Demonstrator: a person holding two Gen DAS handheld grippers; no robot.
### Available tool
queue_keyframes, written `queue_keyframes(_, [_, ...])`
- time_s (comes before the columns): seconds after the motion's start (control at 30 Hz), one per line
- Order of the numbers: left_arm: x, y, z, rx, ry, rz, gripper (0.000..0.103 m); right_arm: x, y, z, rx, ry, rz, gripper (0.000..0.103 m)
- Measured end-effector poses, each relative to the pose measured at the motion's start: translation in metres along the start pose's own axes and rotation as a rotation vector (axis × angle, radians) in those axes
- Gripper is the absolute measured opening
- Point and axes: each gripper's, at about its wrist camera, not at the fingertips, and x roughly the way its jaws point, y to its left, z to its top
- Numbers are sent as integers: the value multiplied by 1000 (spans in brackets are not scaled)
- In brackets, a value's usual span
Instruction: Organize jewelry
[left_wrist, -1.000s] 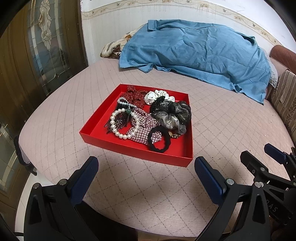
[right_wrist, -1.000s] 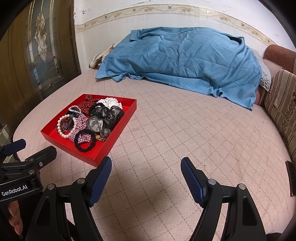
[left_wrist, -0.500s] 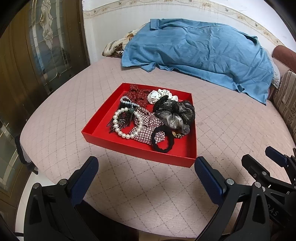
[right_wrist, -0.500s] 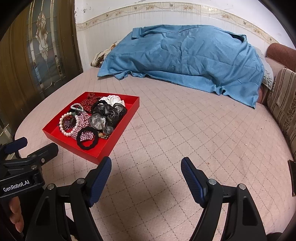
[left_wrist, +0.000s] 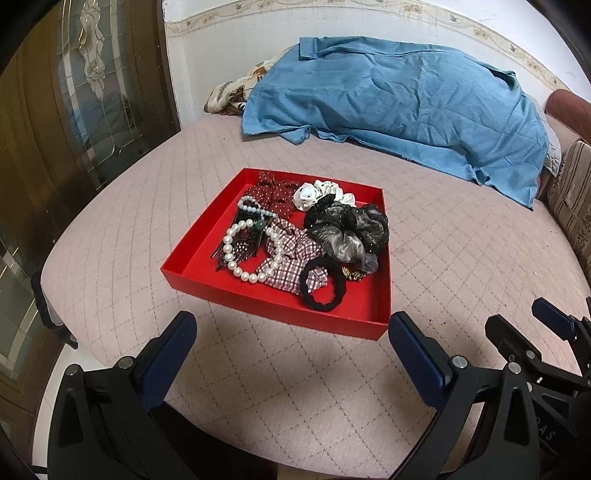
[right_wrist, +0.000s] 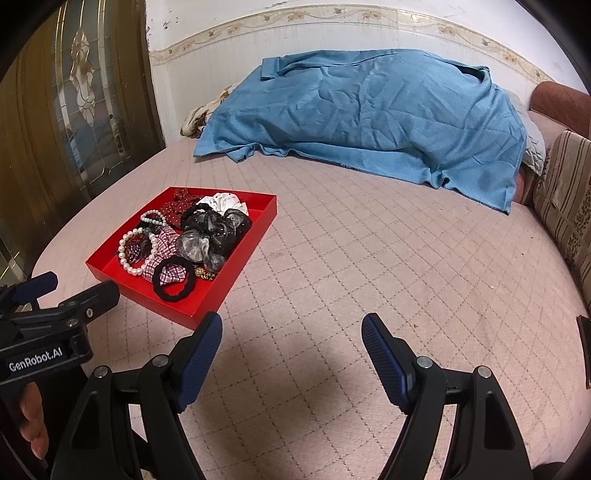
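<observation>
While both tools hang low over the near edge of the pink quilted bed (left_wrist: 443, 236), the left gripper (left_wrist: 291, 330) has its blue-padded fingers (left_wrist: 173, 350) spread wide with nothing between them, and the right gripper (right_wrist: 291, 332) likewise holds its fingers (right_wrist: 201, 354) far apart and empty. Seen from the right wrist, the left gripper's black body sits at the near left, just short of the tray.

Just beyond the left gripper rests a shallow red square cardboard tray (left_wrist: 207, 243), lying flat on the bed; from the right wrist it lies to the far left (right_wrist: 258, 225). At the tray's near right a black elastic hair tie (left_wrist: 323, 282) overlaps a red-and-white checked fabric scrunchie (left_wrist: 291, 254). To the left a white pearl bead bracelet (left_wrist: 243, 254) lies over a dark beaded hair clip (left_wrist: 240, 245). Farther in, a large black and grey sheer scrunchie (left_wrist: 347, 229) fills the right side, touching a white spotted satin scrunchie (left_wrist: 317, 192) behind it. A dark red polka-dot bow (left_wrist: 273, 192) occupies the far left corner.

Well beyond the tray, a crumpled blue cloth (left_wrist: 399, 110) covers the far part of the bed against the white wall (left_wrist: 192, 66). A striped brown cushion (right_wrist: 565, 206) stands at the right.
</observation>
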Motion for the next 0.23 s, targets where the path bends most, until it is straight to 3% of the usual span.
queue_keyframes(0.23, [7, -18, 10, 8, 17, -13, 103, 0, -23, 0, 47, -7, -8, 83])
